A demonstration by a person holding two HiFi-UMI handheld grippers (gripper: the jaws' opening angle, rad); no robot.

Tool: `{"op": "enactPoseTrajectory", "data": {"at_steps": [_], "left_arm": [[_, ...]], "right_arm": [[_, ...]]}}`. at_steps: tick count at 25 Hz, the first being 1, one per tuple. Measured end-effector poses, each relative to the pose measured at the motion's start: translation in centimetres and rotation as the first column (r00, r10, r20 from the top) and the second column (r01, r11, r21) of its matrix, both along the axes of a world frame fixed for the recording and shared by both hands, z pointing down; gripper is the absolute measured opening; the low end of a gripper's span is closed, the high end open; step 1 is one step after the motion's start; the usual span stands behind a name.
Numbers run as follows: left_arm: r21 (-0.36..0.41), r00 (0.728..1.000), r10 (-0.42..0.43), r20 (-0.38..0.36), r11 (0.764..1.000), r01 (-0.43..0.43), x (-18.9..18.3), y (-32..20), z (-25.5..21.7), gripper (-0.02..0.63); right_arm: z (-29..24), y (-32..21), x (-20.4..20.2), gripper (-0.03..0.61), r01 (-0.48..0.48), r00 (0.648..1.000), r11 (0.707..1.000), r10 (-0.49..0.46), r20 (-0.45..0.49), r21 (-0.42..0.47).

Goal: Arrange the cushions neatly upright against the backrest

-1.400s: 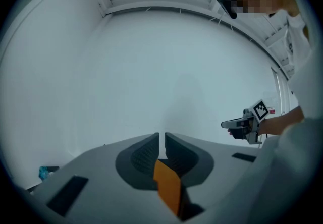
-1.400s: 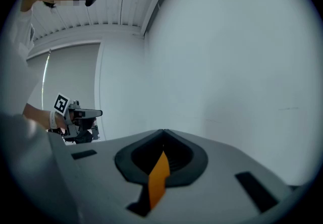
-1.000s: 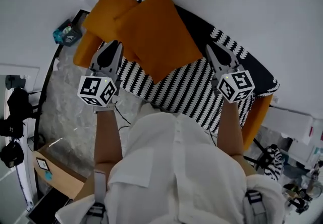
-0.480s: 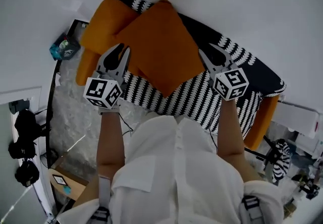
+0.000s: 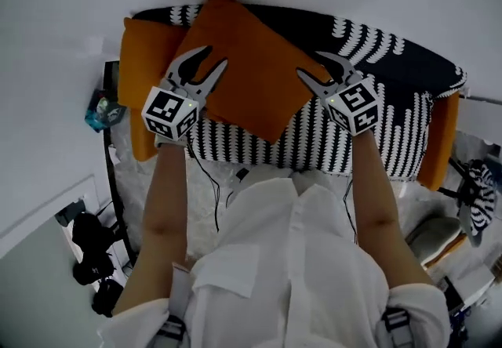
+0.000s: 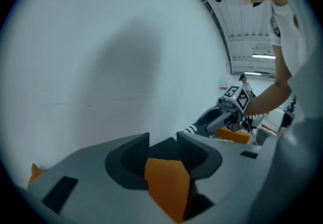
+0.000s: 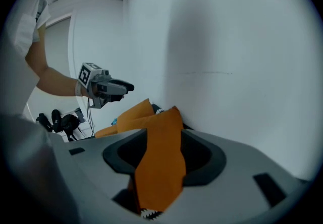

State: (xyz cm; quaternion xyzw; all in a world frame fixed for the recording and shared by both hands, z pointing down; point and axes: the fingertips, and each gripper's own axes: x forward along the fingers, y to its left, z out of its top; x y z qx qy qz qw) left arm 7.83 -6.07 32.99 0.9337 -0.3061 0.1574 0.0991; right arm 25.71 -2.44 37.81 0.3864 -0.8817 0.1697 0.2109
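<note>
A large orange cushion (image 5: pixel 255 72) leans against the sofa's black-and-white backrest (image 5: pixel 376 37), turned with one corner pointing up. My left gripper (image 5: pixel 214 58) is at its left edge and my right gripper (image 5: pixel 311 64) at its right corner. Both sets of jaws have just been opening. In the left gripper view a cushion corner (image 6: pixel 169 187) lies between the spread jaws of the left gripper (image 6: pixel 162 143) with gaps beside it. In the right gripper view the cushion's edge (image 7: pixel 159 167) runs loosely between the jaws of the right gripper (image 7: pixel 164 140). A second orange cushion (image 5: pixel 145 45) sits behind it at the left.
The striped seat (image 5: pixel 329 146) extends to the right, ending at an orange armrest (image 5: pixel 443 146). A teal box (image 5: pixel 106 110) and dark camera gear (image 5: pixel 90 252) stand on the floor at the left. A cable (image 5: pixel 205 186) hangs by the sofa front. A grey chair (image 5: pixel 435 241) is at the right.
Both grippers and the big cushion have moved down and in toward the backrest. Both pairs of jaws have spread apart and no longer pinch the cushion.
</note>
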Motion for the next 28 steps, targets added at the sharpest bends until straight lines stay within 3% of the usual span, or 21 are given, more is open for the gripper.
{"op": "enactPoseTrajectory", "data": {"at_steps": [4,7,12,17,20,22,25,28], "left_arm": [[-0.036,0.967,0.232,0.102,0.973,-0.23,5.0,-2.2,3.1,0.184],[-0.098,0.896,0.379,0.233,0.925,-0.366,7.5,-3.7,6.4,0.183],[-0.219,0.687,0.582,0.435,0.809,-0.546,9.5,-5.9,11.8,0.227],[-0.37,0.406,0.692,0.597,0.687,-0.626,8.3,-6.9,16.8,0.278],[-0.427,0.237,0.703,0.67,0.627,-0.652,7.5,-7.7,19.0,0.285],[-0.452,0.141,0.693,0.707,0.596,-0.664,7.2,-8.3,20.1,0.293],[-0.474,0.032,0.666,0.746,0.563,-0.677,7.0,-9.3,21.7,0.299],[-0.498,-0.045,0.649,0.759,0.535,-0.683,7.0,-9.7,23.0,0.299]], "right_arm": [[3.6,-0.9,1.4,0.227,-0.014,0.999,0.999,0.012,-0.039,-0.04],[7.1,-1.0,1.9,0.246,-0.013,0.998,0.994,0.007,-0.063,-0.105],[12.4,-1.3,2.0,0.261,0.04,0.99,0.977,-0.067,-0.122,-0.207],[16.3,-1.8,1.3,0.264,0.088,0.979,0.956,-0.135,-0.153,-0.281],[18.4,-2.0,1.0,0.267,0.095,0.974,0.939,-0.156,-0.165,-0.329],[19.7,-2.0,0.7,0.272,0.097,0.97,0.928,-0.168,-0.173,-0.361],[21.4,-2.5,0.4,0.273,0.094,0.965,0.919,-0.178,-0.191,-0.382],[23.3,-3.4,0.1,0.276,0.098,0.959,0.918,-0.191,-0.212,-0.384]]}}
